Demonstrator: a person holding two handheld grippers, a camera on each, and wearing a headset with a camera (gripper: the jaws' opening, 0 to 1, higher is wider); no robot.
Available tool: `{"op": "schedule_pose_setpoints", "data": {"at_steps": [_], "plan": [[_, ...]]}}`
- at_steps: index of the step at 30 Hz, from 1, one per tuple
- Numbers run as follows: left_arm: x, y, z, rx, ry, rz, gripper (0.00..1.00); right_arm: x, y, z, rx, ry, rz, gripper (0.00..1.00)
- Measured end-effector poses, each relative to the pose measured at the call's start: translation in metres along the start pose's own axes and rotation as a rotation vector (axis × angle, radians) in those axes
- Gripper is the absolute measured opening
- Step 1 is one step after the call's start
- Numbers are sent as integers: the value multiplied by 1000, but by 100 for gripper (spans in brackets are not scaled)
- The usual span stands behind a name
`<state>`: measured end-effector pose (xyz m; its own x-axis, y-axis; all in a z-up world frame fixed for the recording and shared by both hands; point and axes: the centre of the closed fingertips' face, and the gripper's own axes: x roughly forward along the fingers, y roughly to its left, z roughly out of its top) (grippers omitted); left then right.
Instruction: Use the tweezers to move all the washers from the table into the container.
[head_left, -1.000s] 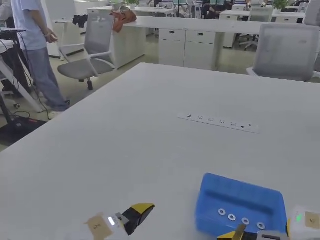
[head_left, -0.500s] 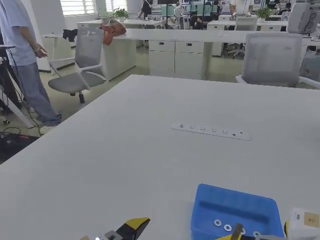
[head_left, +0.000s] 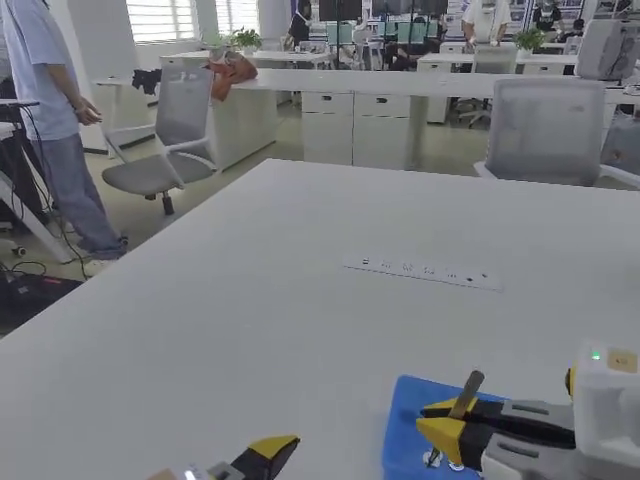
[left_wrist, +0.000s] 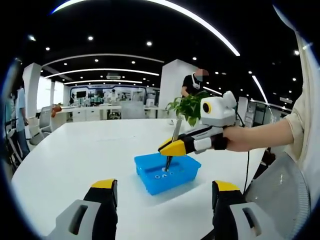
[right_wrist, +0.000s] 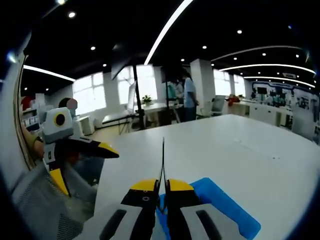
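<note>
Blue container (left_wrist: 150, 181) below tweezers (left_wrist: 169, 161) clamped by right hand-held gripper (left_wrist: 167, 147); left hand-held gripper (left_wrist: 166, 186) spread wide. Keep tips inside its walls.

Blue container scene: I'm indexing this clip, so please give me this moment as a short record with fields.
right gripper: shut on the tweezers, above the blue container
tweezers: tips down inside the blue container, near the washers
left gripper: open, holding nothing
blue container: on the white table
washers: several, lying in the blue container
</note>
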<state>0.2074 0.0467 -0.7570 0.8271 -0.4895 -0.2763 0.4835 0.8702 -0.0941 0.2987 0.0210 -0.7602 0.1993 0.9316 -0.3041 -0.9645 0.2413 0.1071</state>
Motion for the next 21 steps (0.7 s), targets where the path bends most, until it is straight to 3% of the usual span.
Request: {"op": "schedule_pose_setpoints", "data": {"at_steps": [9,21], "plan": [[0,0,0,3,-1,0,78,16,-31,-4,69,-8,-55,3],[-1,0,3,-18,-20,-5,79,48,-47,-38,51,114,-64,3]]}}
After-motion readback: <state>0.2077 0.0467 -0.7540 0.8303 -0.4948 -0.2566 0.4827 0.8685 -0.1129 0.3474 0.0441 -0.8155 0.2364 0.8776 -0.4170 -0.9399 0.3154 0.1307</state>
